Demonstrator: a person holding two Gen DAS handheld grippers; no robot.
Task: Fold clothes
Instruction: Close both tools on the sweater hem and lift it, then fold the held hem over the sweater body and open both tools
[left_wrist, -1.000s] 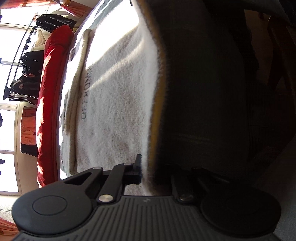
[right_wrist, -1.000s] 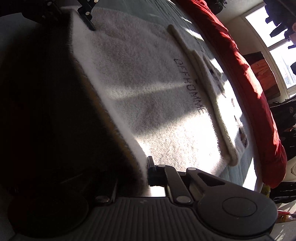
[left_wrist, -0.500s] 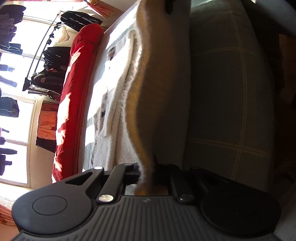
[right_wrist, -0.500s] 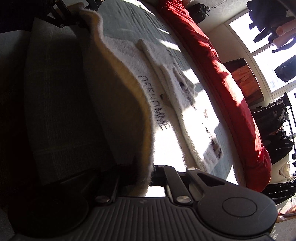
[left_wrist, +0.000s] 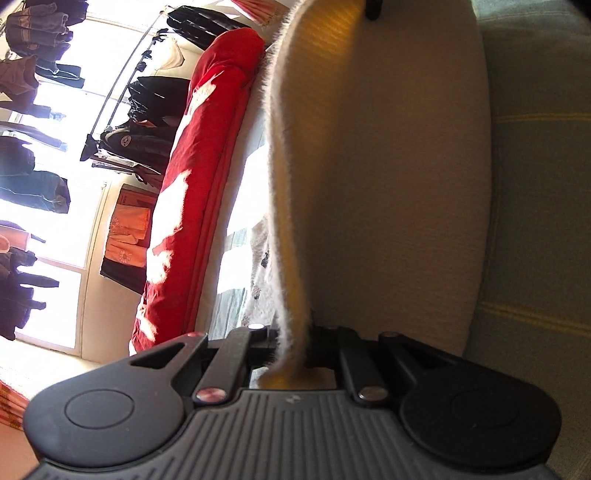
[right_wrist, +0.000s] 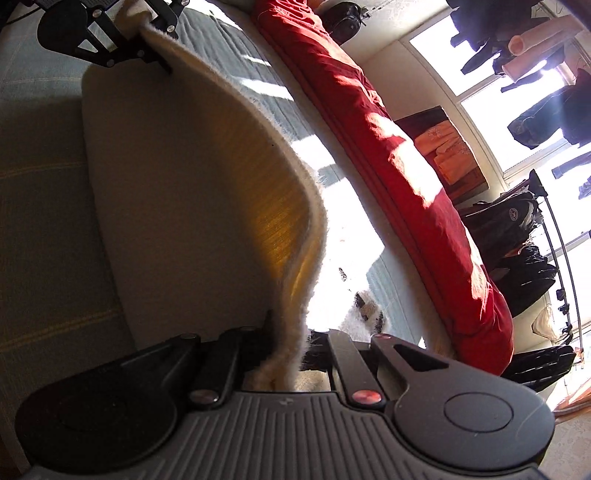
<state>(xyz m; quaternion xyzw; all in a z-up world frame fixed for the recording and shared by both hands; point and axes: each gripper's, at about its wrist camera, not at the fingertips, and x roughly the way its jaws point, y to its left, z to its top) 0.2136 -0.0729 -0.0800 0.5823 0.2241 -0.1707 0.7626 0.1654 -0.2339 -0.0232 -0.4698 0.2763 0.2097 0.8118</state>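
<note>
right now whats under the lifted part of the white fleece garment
Under the raised flap of the white fleece garment lies the grey-green checked bed cover, shaded. Both grippers pinch its edge: left, right. Its far half is mostly hidden.

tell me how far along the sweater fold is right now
Midway, by the look of it. Done: a sleeve already lies folded in on the sweater. In hand: the left gripper and right gripper are each shut on the sweater edge, holding it raised above the bed with its inner side showing. Left: carry that edge across, lay it flat, let go.
</note>
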